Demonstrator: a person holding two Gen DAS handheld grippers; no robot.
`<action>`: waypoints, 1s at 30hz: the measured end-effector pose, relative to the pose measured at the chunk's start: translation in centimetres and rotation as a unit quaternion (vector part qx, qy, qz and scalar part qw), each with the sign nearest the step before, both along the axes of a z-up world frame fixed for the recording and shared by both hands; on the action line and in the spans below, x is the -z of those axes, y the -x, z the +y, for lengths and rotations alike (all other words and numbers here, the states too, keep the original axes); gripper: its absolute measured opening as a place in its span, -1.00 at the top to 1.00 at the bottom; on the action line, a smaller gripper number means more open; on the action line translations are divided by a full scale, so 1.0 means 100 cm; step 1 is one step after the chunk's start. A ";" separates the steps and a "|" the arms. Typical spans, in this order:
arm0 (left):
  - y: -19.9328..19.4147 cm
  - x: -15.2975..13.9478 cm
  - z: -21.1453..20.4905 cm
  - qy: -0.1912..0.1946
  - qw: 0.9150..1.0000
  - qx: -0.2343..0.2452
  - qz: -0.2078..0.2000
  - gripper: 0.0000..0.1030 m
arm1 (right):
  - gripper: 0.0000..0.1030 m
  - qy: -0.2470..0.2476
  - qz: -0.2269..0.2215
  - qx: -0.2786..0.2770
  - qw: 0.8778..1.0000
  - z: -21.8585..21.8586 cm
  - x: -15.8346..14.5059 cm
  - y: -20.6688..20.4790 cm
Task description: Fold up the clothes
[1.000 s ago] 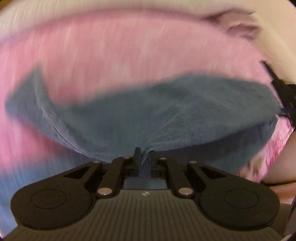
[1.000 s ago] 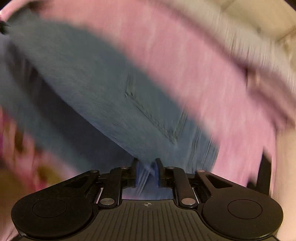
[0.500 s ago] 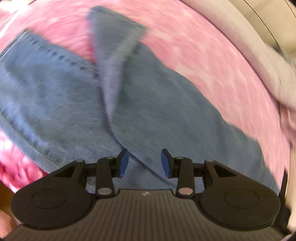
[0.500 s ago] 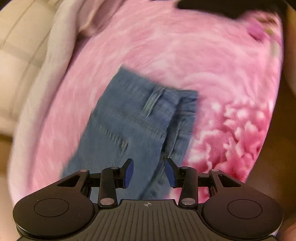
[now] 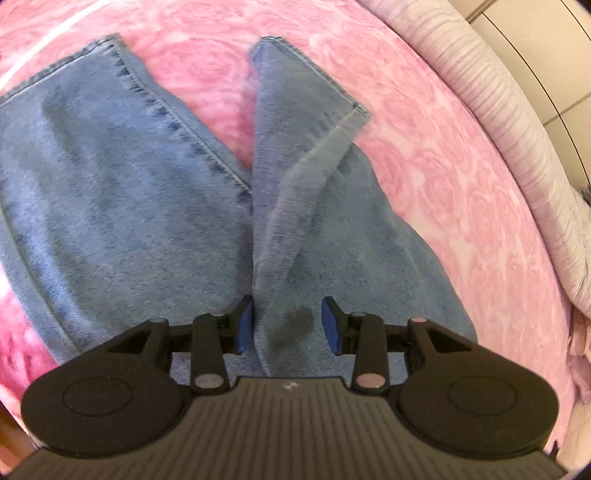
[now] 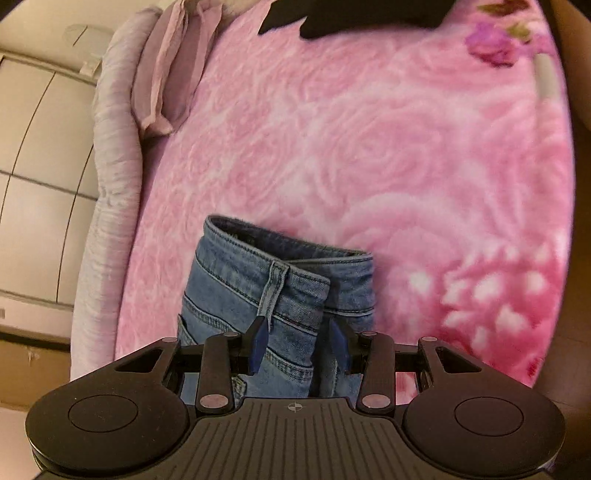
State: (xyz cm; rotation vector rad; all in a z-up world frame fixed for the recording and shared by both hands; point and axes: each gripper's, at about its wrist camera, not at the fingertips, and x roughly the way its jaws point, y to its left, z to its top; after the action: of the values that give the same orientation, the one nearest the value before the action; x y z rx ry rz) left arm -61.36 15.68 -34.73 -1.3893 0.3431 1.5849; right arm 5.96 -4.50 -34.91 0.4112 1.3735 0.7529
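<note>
A pair of blue jeans (image 5: 129, 206) lies on a pink rose-patterned blanket (image 5: 424, 147). The left wrist view shows its two legs spread apart, and the right leg's hem (image 5: 332, 96) is twisted over. My left gripper (image 5: 287, 325) hovers low over that leg. Its jaws are closing with denim between them, but the pads are clear of the cloth. In the right wrist view the jeans' waistband (image 6: 236, 280) lies doubled over with a belt loop on top. My right gripper (image 6: 299, 341) is open astride it and grips nothing.
A pale lilac bedspread edge (image 6: 110, 147) runs along the blanket's (image 6: 369, 147) side, with tiled floor (image 6: 37, 147) beyond. A mauve garment (image 6: 173, 62) lies at the far corner. A black garment (image 6: 351, 14) lies along the far edge.
Both grippers held the jeans pinched and lifted a second ago. They have let go, rolled over and come down, and the jeans now lie flat on the blanket.
</note>
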 end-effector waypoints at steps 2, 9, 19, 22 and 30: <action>-0.001 0.000 -0.001 -0.004 1.000 0.008 0.005 0.98 | 0.55 0.002 -0.004 -0.006 1.000 0.002 0.003 0.000; -0.001 -0.045 -0.038 -0.072 0.994 0.056 0.062 0.99 | 0.78 0.014 -0.088 -0.083 0.993 0.013 -0.041 0.004; -0.003 -0.047 -0.088 -0.066 0.990 0.081 0.099 0.98 | 0.78 0.043 -0.093 -0.106 0.989 0.008 -0.038 0.002; -0.003 -0.047 -0.090 -0.068 0.989 0.079 0.101 0.98 | 0.78 0.049 -0.095 -0.106 0.989 0.006 -0.037 0.001; -0.012 -0.025 -0.093 -0.042 0.986 0.095 0.130 0.96 | 0.77 0.082 -0.099 -0.107 0.986 0.009 -0.023 0.003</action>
State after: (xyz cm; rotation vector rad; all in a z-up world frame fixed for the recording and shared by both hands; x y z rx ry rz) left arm -60.12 6.33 -32.21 -1.0532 0.5414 1.6035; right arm 5.62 -3.56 -32.61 0.0564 1.2925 0.8261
